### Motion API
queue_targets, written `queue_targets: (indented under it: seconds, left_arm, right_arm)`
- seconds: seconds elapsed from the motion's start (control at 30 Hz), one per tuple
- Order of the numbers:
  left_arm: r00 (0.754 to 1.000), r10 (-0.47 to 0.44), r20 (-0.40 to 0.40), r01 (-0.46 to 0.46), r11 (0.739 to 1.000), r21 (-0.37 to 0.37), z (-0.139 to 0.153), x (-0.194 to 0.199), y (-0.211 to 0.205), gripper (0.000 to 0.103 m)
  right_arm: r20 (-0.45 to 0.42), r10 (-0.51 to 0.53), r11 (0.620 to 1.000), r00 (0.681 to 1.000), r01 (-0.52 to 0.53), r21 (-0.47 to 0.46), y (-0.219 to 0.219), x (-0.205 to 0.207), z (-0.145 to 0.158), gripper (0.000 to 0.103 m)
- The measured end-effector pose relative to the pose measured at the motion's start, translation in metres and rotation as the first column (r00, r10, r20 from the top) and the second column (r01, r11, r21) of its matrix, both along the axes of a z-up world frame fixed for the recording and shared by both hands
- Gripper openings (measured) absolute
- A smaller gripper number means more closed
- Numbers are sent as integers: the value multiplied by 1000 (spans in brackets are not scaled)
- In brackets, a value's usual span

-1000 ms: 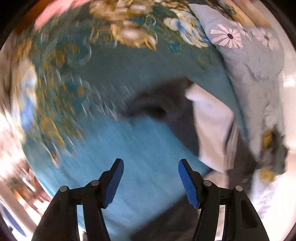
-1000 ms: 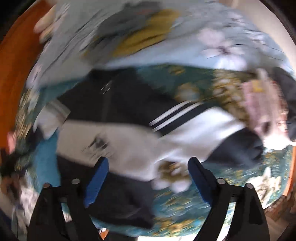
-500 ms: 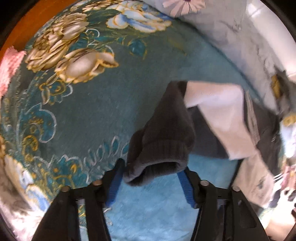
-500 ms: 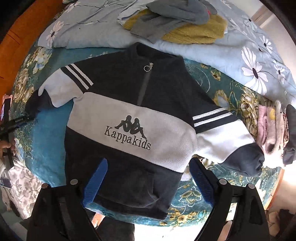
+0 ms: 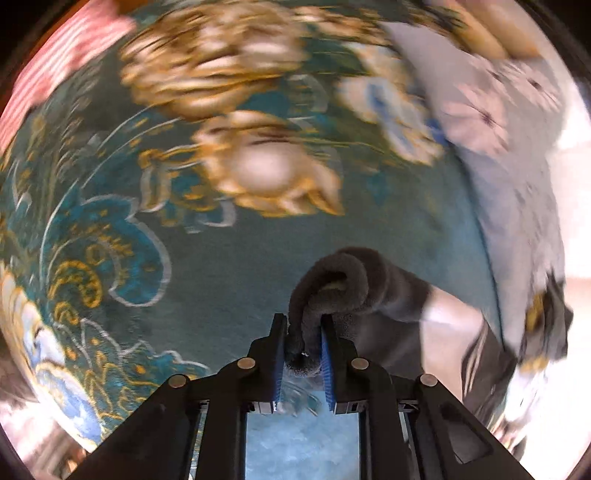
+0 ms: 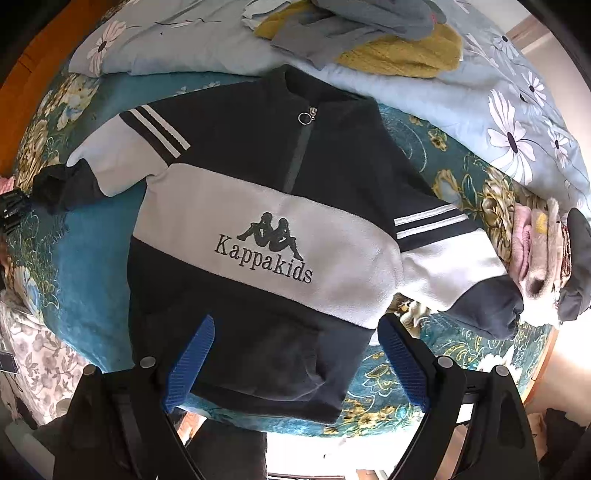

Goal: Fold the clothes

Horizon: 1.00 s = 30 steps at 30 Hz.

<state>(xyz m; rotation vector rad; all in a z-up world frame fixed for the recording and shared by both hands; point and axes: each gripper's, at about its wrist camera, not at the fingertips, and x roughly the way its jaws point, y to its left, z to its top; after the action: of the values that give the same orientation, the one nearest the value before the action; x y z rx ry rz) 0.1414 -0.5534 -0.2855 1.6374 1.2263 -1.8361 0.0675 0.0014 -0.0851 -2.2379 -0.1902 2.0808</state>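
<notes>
A navy and white "Kappakids" sweatshirt (image 6: pixel 258 236) lies face up and spread flat on a teal floral blanket (image 6: pixel 85 266). My left gripper (image 5: pixel 303 325) is shut on the dark cuff (image 5: pixel 332 284) of one sleeve and lifts it a little off the blanket; that cuff (image 6: pixel 55 186) shows at the far left of the right wrist view. My right gripper (image 6: pixel 291 350) is open and empty, hovering above the sweatshirt's dark bottom hem.
A pale blue flowered quilt (image 6: pixel 498 122) lies along the far side with yellow (image 6: pixel 406 51) and grey (image 6: pixel 351 22) garments on it. Folded pink and grey clothes (image 6: pixel 543 251) sit at the right by the other sleeve. An orange headboard (image 6: pixel 22 92) is at left.
My left gripper has closed on the dark sleeve cuff that lay between its open fingers, and has raised it. My right gripper has stayed open, hovering over the hem.
</notes>
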Motion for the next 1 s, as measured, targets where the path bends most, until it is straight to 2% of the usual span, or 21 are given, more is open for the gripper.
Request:
queue_targets:
  seconds: [0.1,0.23,0.3,0.43,0.53,0.6,0.67,0.77,0.83,0.93,1.0]
  left_arm:
    - [997,4,74,-4,1000,-2,-19,4,-1,18]
    - [991,73,115,-75,997,10,-26,9,-6,17]
    - [992,97,86,-100,995,25,-22,10,-10,17]
    - [997,80,-18,-79,996,32,-1,5,-13,16]
    - [984,156,-81,-149,985,85,6,21,-19,18]
    - [975,205,-89,-197,976,96,8,35,-20,31]
    - [962,257,-96,-242,960,141,-1,41,-16,54]
    - [947,314,-64,-297,935,196,-33,35,4,58]
    - [928,372,-21,-356,903,242,-50,46,16,58]
    - [889,457,-21,-432,853,293,-56,59,24,58]
    - [865,500,-40,-467,832,298,-59,59,26,58]
  right_arm:
    - [-1,5,1000,1000,-5,9,0,-1,0,91]
    - [-6,0,1000,1000,0,24,5,-2,3,91]
    - [-14,-11,1000,1000,11,29,10,-3,6,91]
    - [-34,-60,998,998,61,24,22,-4,10,91]
    - [-34,-99,995,994,100,9,27,-3,7,91]
    - [-31,-109,994,994,109,-1,27,-1,5,91]
    - [-26,-112,994,993,112,-7,26,1,2,91]
    - [-18,-98,995,995,98,-2,24,4,0,91]
    - [-11,-97,995,995,97,0,24,5,-2,91]
    - [-6,-102,995,995,102,4,24,5,-2,91]
    - [-6,-97,995,995,97,10,23,3,0,91]
